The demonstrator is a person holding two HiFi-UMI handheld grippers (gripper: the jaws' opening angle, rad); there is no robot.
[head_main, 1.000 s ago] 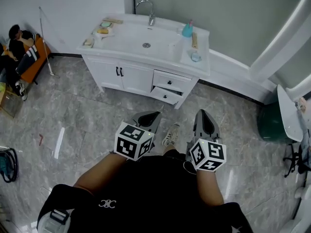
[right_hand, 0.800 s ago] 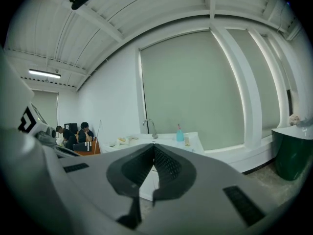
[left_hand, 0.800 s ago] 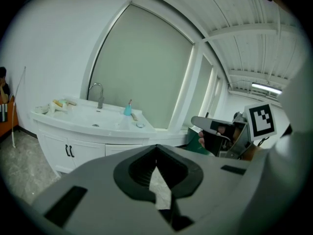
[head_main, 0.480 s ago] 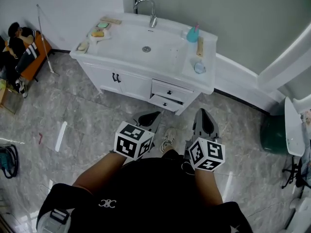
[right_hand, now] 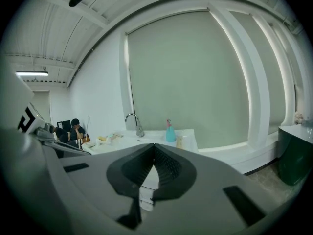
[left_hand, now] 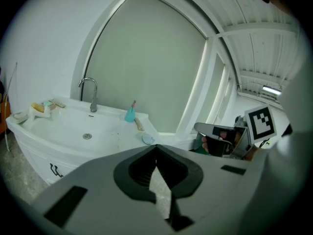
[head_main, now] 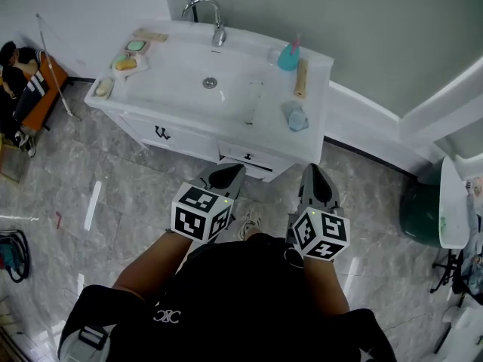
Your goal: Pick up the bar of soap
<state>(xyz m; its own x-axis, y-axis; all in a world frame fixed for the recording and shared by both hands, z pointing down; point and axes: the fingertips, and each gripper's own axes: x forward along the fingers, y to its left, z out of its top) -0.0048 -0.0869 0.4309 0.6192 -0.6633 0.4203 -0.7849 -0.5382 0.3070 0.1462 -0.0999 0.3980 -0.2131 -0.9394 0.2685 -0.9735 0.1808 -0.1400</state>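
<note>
Bars of soap lie at the left end of the white vanity [head_main: 317, 96]: a yellow-orange bar [head_main: 125, 63] on a white dish, a green bar [head_main: 136, 45] behind it and a pale one [head_main: 103, 87] near the front corner. In the left gripper view the yellow bar [left_hand: 38, 106] shows far off at the left. My left gripper [head_main: 229, 171] and right gripper [head_main: 314, 170] hang side by side above the floor, just short of the vanity's front. Both are shut with nothing in them. Each gripper view shows its jaws meeting at the tip, left gripper [left_hand: 156, 147] and right gripper [right_hand: 154, 145].
A chrome faucet [head_main: 205, 10] stands behind the basin. A teal bottle [head_main: 287, 56], a wooden brush [head_main: 301, 78] and a pale blue object [head_main: 296, 116] sit on the right side. A drawer [head_main: 249, 161] is ajar below. People sit at the far left [head_main: 16, 70]. A green bin [head_main: 423, 202] stands at the right.
The vanity has slid down and left in the head view and looks nearer. Both grippers keep their place in front of the body, still shut.
</note>
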